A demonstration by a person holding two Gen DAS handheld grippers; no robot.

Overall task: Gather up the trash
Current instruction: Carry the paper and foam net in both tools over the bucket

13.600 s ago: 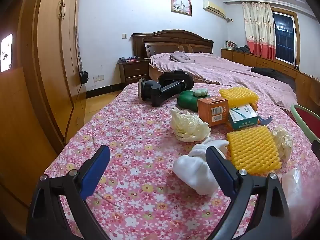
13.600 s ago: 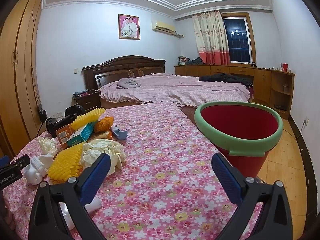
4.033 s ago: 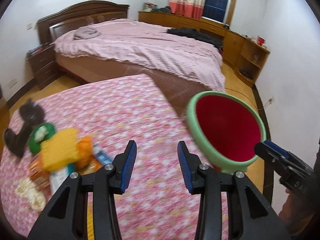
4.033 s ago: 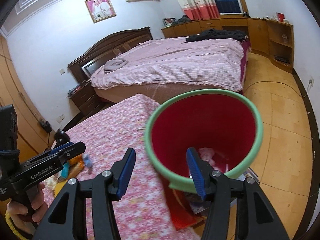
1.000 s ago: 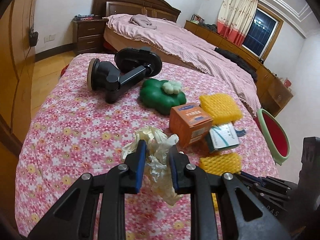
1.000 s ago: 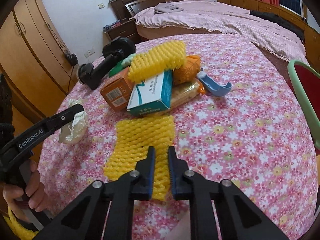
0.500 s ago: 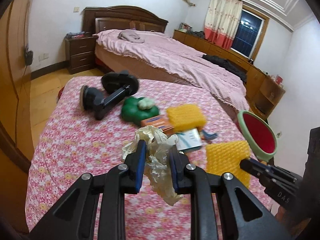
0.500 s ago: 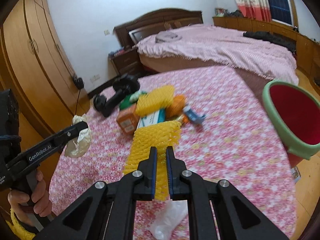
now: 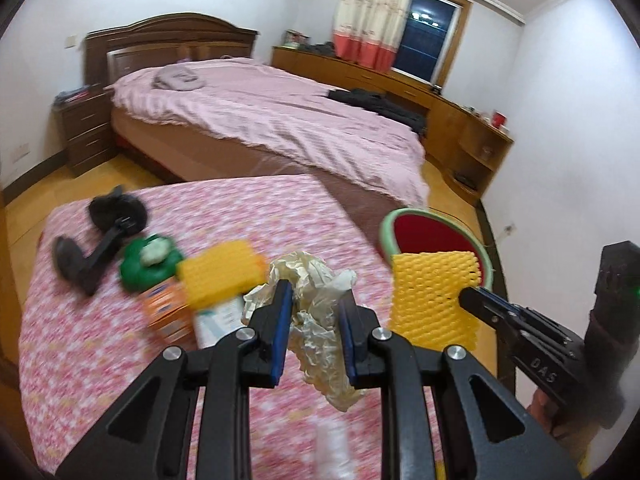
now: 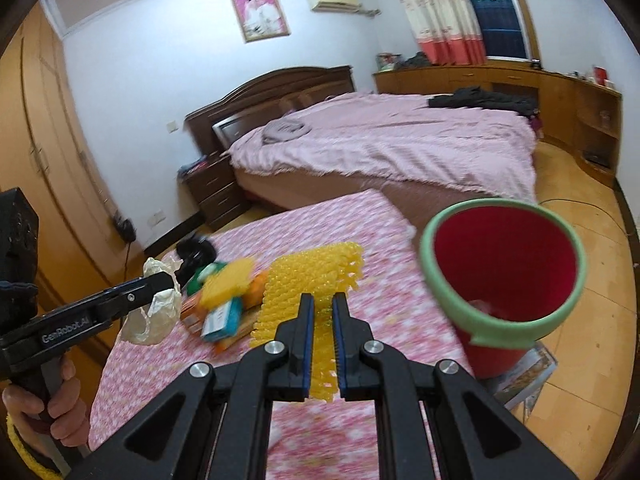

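My left gripper (image 9: 314, 300) is shut on a crumpled cream plastic wrapper (image 9: 316, 328) and holds it above the flowered table (image 9: 120, 360). It also shows in the right wrist view (image 10: 154, 308). My right gripper (image 10: 322, 308) is shut on a yellow foam net sheet (image 10: 308, 280), held above the table; the sheet also shows in the left wrist view (image 9: 434, 296). The red bin with a green rim (image 10: 504, 268) stands off the table's right edge, to the right of both grippers, with some trash at its bottom.
On the table lie another yellow foam net (image 9: 220, 276), an orange box (image 9: 166, 312), a teal-white box (image 10: 222, 316), a green flower-shaped thing (image 9: 150, 262) and a black phone holder (image 9: 100, 236). A pink bed (image 9: 260, 120) stands behind. A wardrobe (image 10: 48, 160) is at the left.
Both grippers have lifted their loads off the table and swung right toward the red bin, which now looks larger and closer. The remaining items stay on the table.
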